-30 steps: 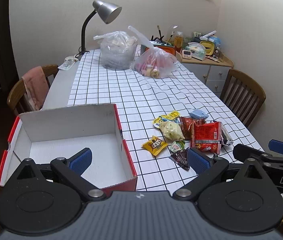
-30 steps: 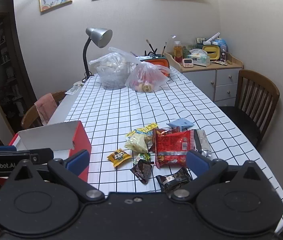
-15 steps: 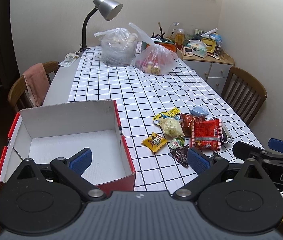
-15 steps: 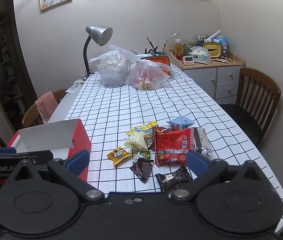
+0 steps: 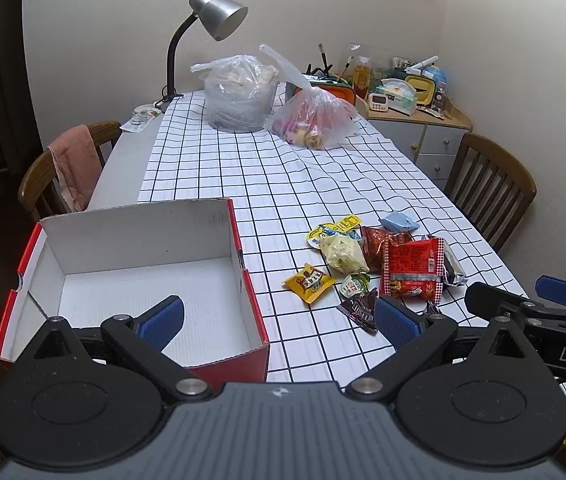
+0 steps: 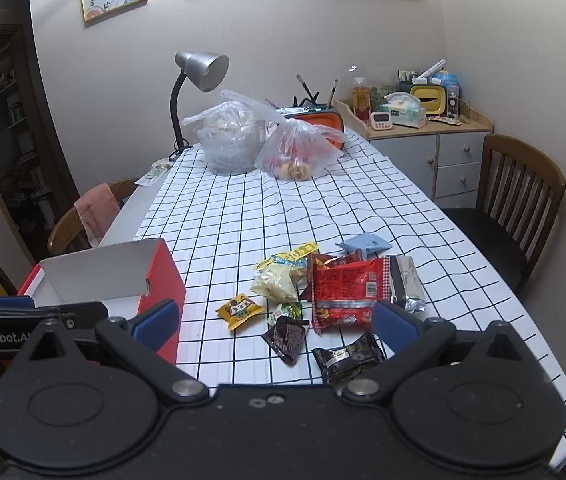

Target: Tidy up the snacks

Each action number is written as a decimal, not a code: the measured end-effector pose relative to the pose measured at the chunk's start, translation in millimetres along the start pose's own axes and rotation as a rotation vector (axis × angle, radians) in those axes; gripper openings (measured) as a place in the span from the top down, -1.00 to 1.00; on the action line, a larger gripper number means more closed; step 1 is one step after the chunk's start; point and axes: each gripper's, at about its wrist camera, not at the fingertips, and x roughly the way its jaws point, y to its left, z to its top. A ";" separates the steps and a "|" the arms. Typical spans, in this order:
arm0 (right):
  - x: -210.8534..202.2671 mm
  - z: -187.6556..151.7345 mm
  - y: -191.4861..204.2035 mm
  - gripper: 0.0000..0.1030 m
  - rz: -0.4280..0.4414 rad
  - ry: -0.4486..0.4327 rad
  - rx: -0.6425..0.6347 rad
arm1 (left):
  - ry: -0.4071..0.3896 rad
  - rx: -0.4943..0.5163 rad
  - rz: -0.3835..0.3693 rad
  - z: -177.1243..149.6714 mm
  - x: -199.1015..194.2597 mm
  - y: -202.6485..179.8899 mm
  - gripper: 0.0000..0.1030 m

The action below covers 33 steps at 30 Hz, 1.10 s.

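1. The left hand-held gripper (image 5: pixel 279 318) hangs with its blue-padded fingers spread wide and nothing between them. The right hand-held gripper (image 6: pixel 273 320) is likewise spread and empty.
2. Over the last second both views have crept a little: the box and the snacks sit slightly further up in the pictures. Neither hand-held gripper has touched anything; no packet has shifted.
3. Just ahead of the left hand-held gripper, under its left finger, sits the red box (image 5: pixel 251 292), open-topped and white inside, with nothing in it.
4. Ahead of the right hand-held gripper lies the snack pile on the checked counter (image 6: pixel 251 208): a black packet (image 6: pixel 349 356) nearest, just inside the right finger; a dark brown packet (image 6: pixel 287 336) beside it; a yellow packet (image 6: pixel 239 310) toward the box; a big red packet (image 6: pixel 345 292) further out, overlapping a silver one (image 6: pixel 405 284).
5. The pile lies well apart from the box, to its right.
6. My reading: sorting has not begun. The small drift looks like lining up for a first pick, most likely the black or dark brown packet.
7. Far beyond, two plastic bags (image 6: pixel 299 152) and a desk lamp (image 6: pixel 201 70) stand at the counter's end.
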 end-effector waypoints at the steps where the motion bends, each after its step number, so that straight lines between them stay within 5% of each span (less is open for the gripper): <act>1: -0.1 0.2 -0.5 -1.00 0.000 0.002 0.001 | 0.003 0.000 0.000 0.7 0.0 0.0 -0.98; 33: 11.5 5.4 -16.1 -1.00 0.007 0.025 -0.049 | 0.021 -0.007 0.002 11.4 17.7 -23.4 -0.98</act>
